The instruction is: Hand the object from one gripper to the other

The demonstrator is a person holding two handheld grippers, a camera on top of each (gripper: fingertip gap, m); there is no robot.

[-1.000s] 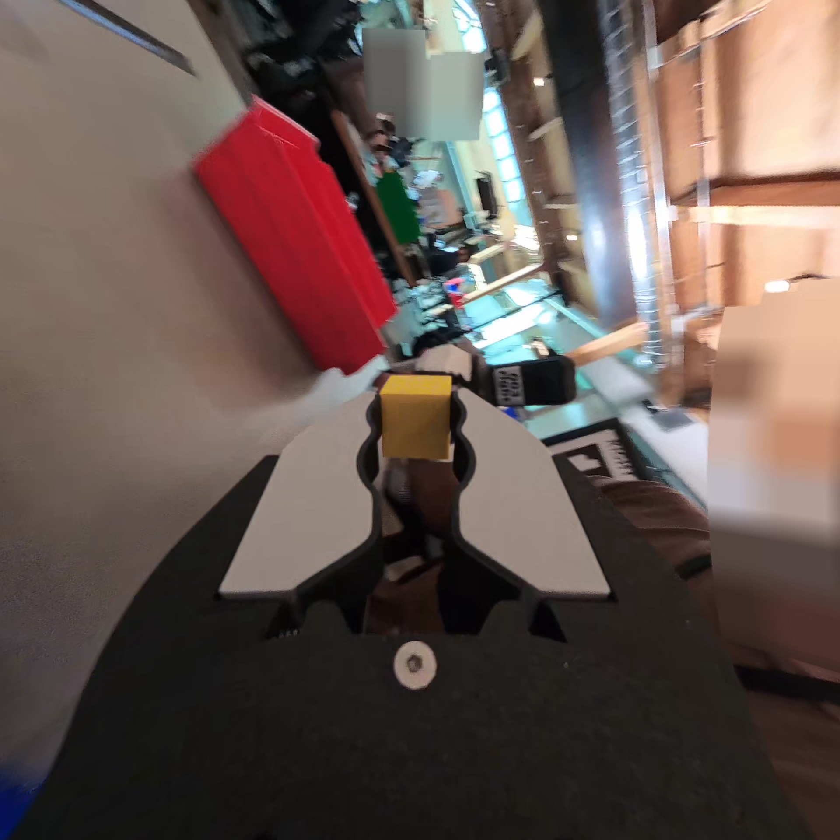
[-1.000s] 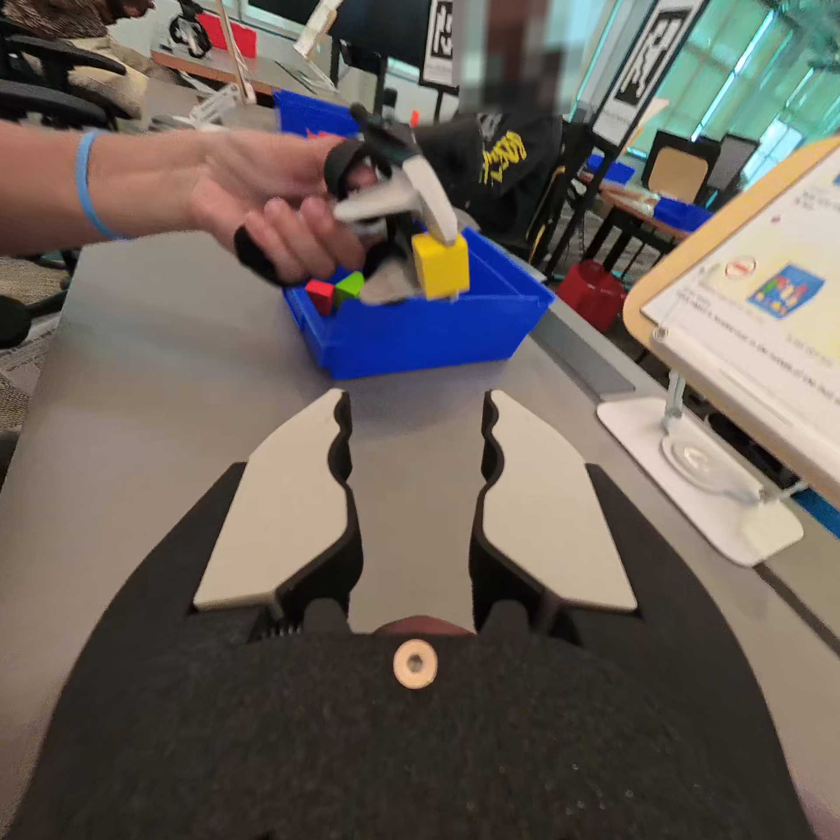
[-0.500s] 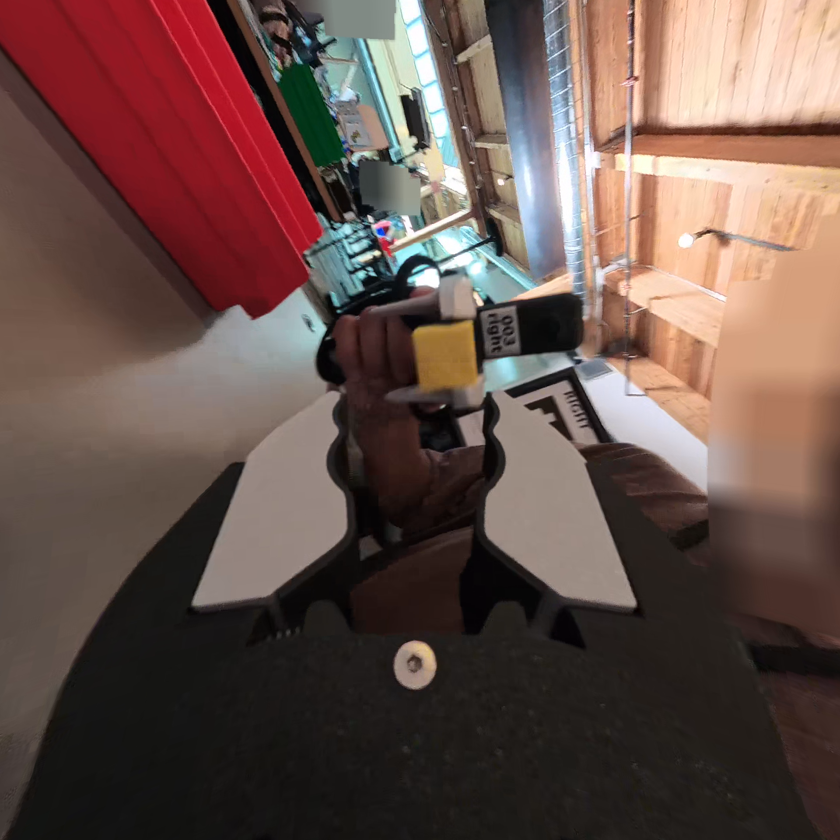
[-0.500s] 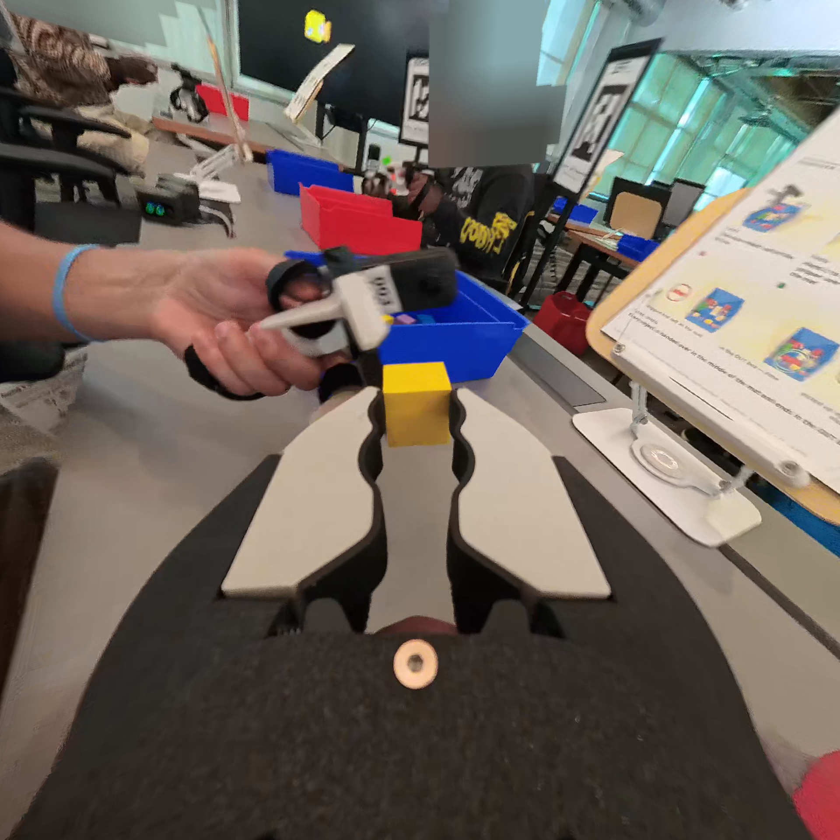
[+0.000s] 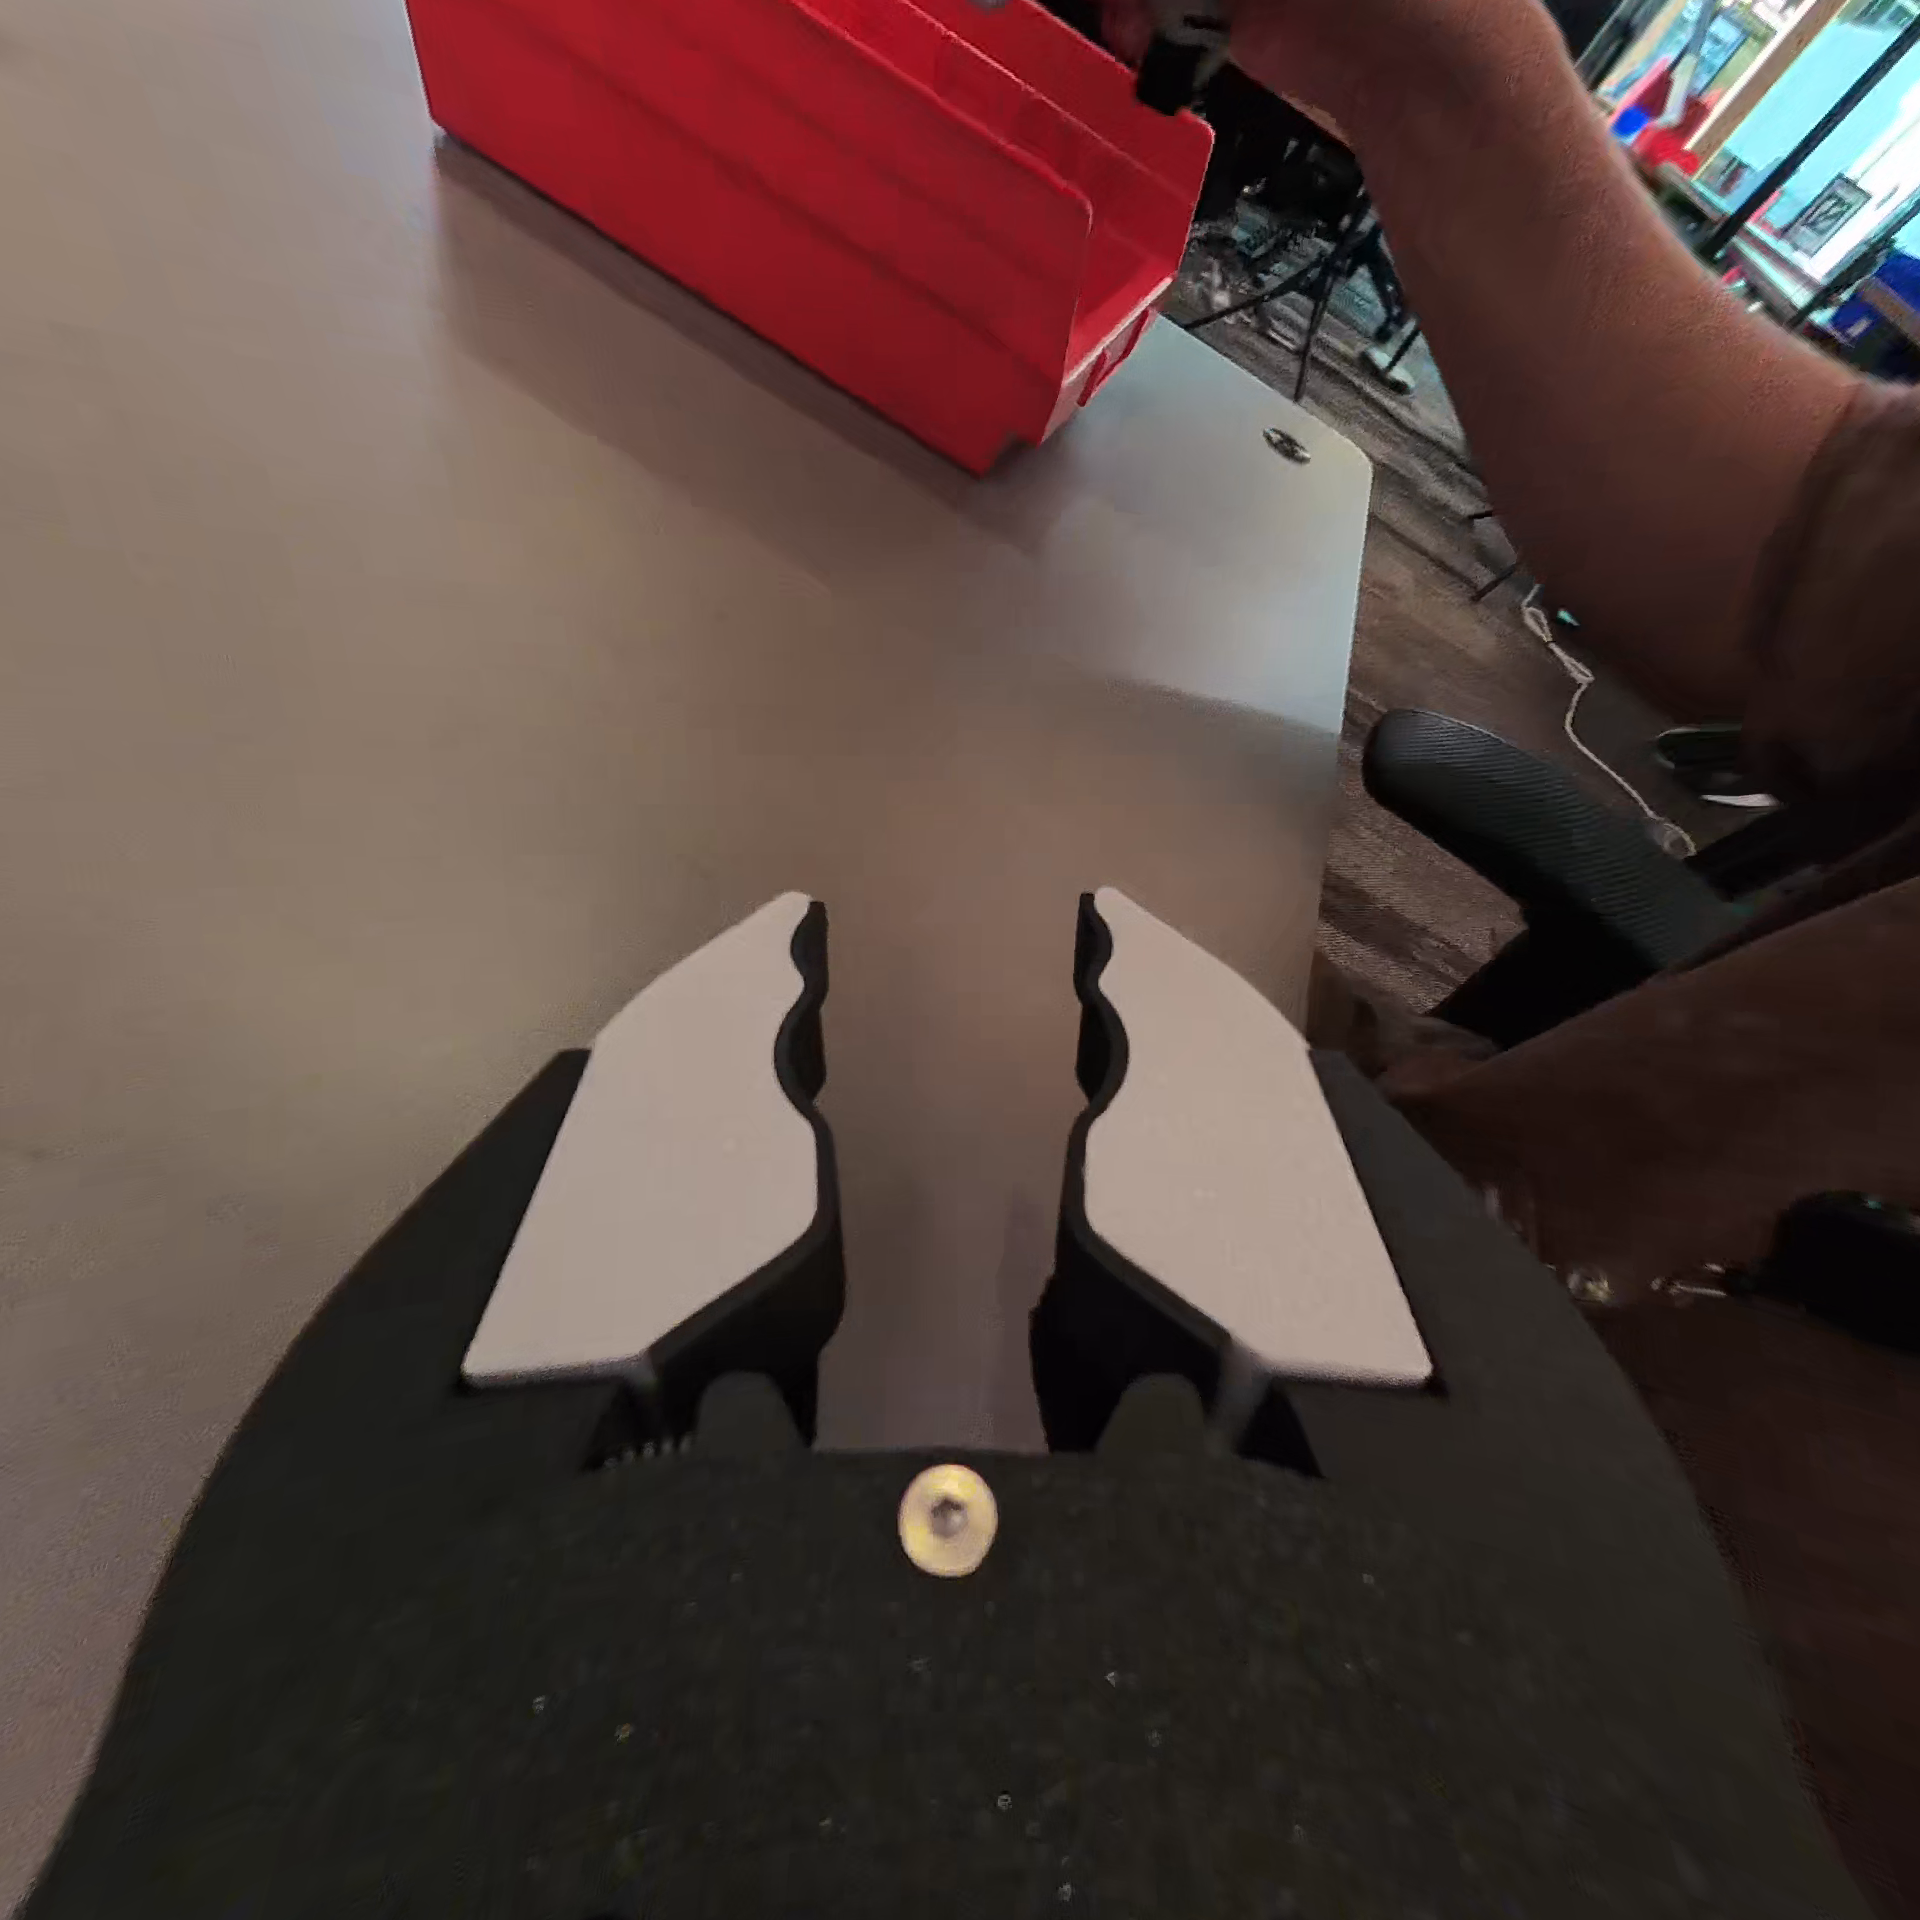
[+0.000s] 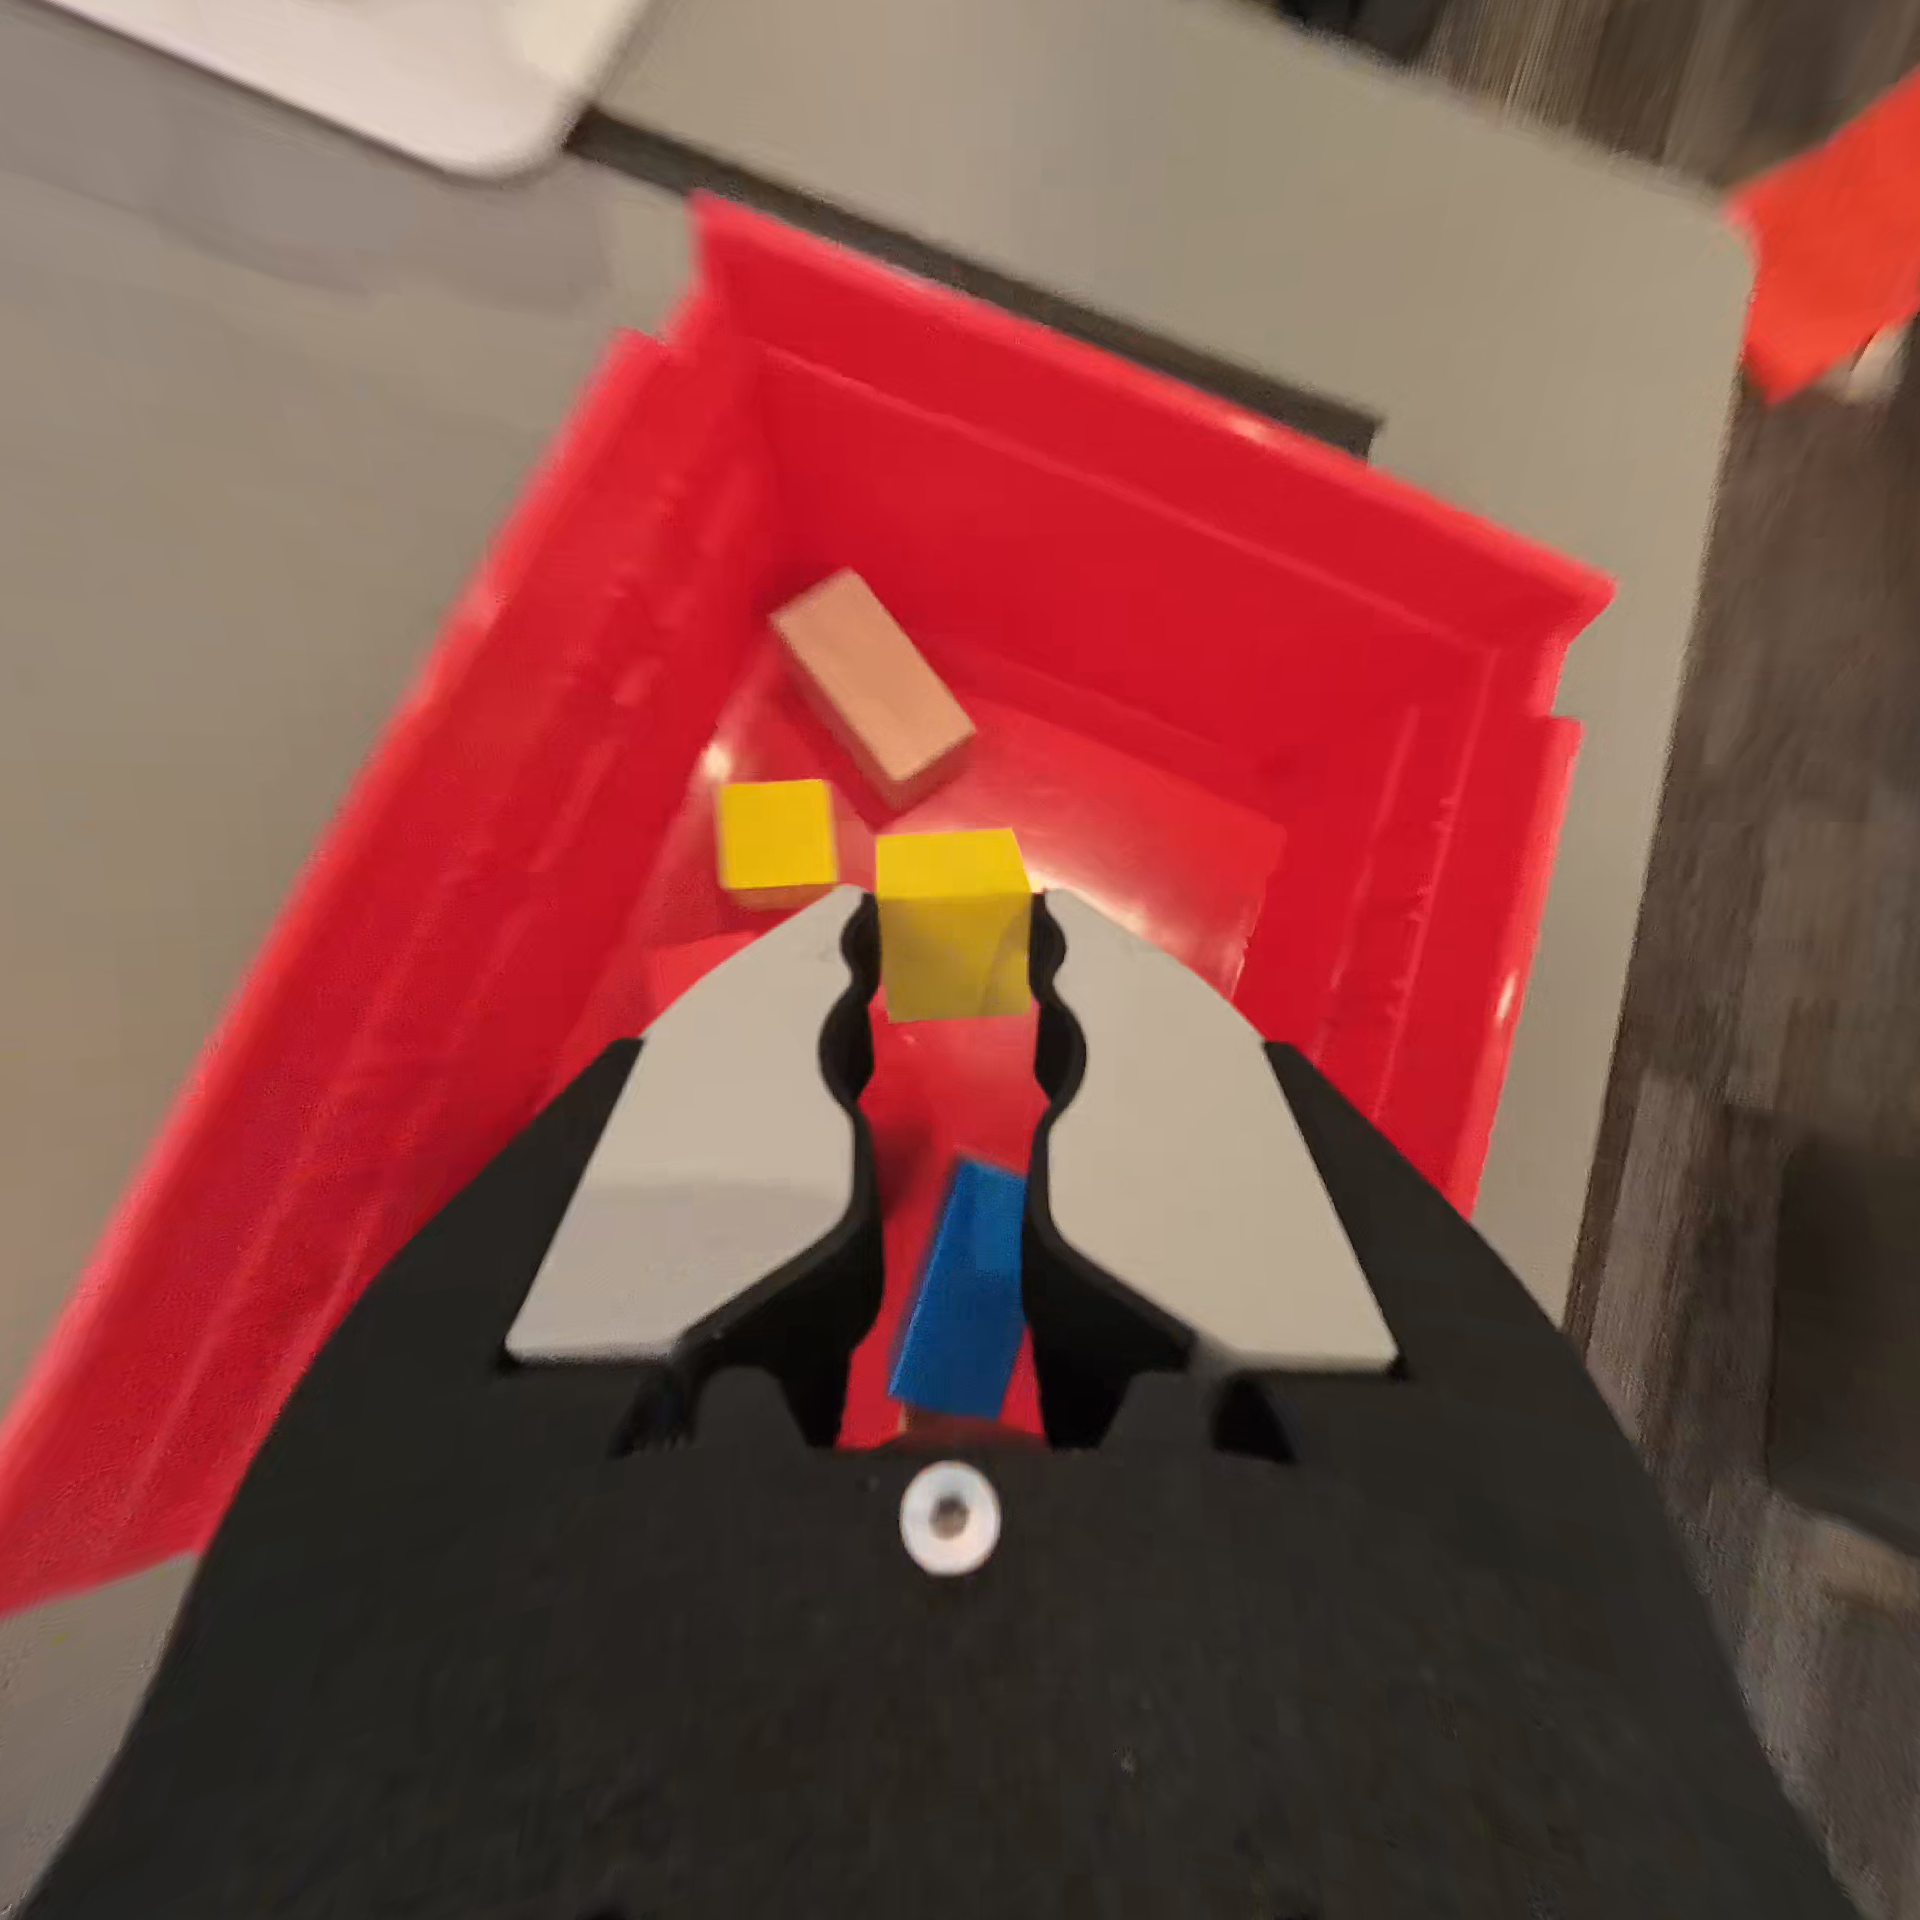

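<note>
Holding yellow cube [image 6: 951,925] clamped in right gripper [image 6: 948,914] above red bin [image 6: 1143,499], left gripper [image 5: 948,914] spread and empty: handover judged complete, release pending.

Bin contents, from above

Bin [image 6: 1039,499] on table [image 6: 260,520]; three blocks inside; a fourth block [image 6: 951,935] held above them.

Yellow cube [image 6: 951,925] passed to right claw [image 6: 951,909], now over red bin [image 6: 1143,540], left claw [image 5: 951,914] emptied
</note>
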